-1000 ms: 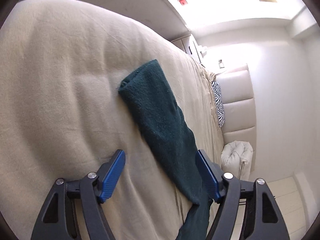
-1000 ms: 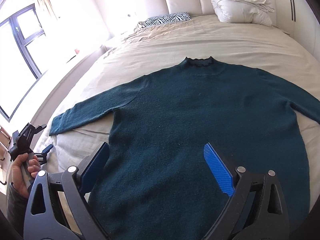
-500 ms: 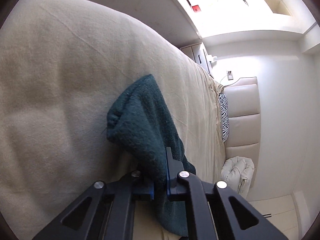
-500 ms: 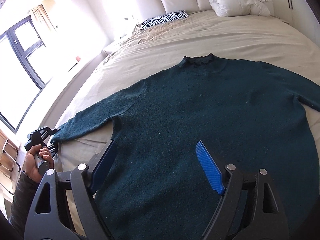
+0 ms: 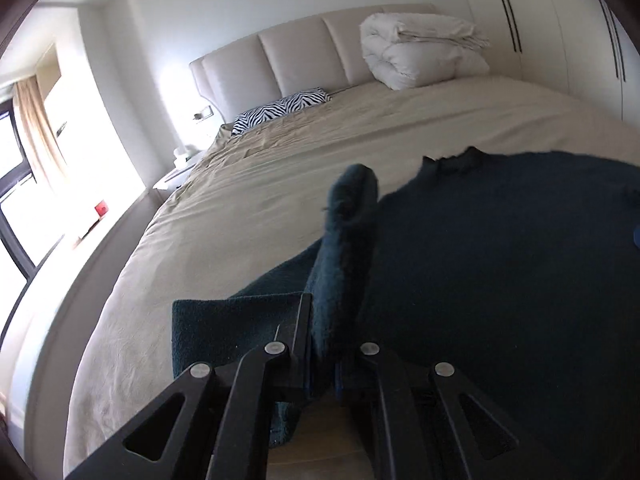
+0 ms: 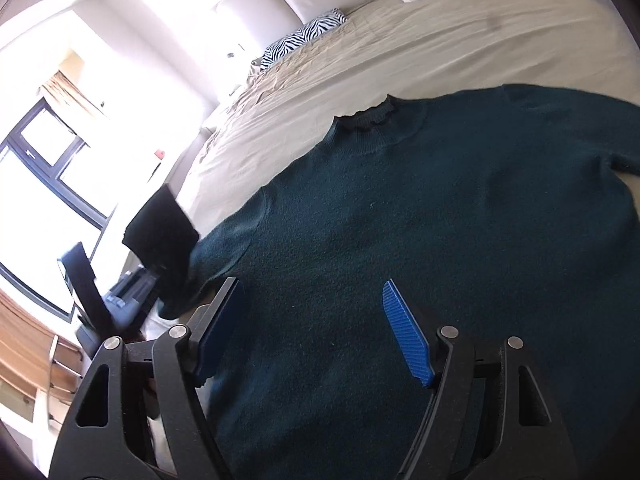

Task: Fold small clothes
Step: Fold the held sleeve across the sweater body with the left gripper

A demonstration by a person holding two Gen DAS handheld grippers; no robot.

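Beige bed sheet (image 6: 460,36) under a dark green sweater (image 6: 420,220) spread flat, neck toward twelve o'clock.

Left gripper (image 5: 322,364) is clenched on the sweater's sleeve (image 5: 340,264), lifting it so the cuff stands up near the neckline; in the right wrist view that sleeve (image 6: 164,236) hangs at nine o'clock, somewhat blurred. Right gripper (image 6: 316,332) hovers released over the sweater's body, seemingly not touching. Zebra pillow (image 5: 280,110) and folded duvet (image 5: 420,52) lie at the headboard (image 5: 304,56).
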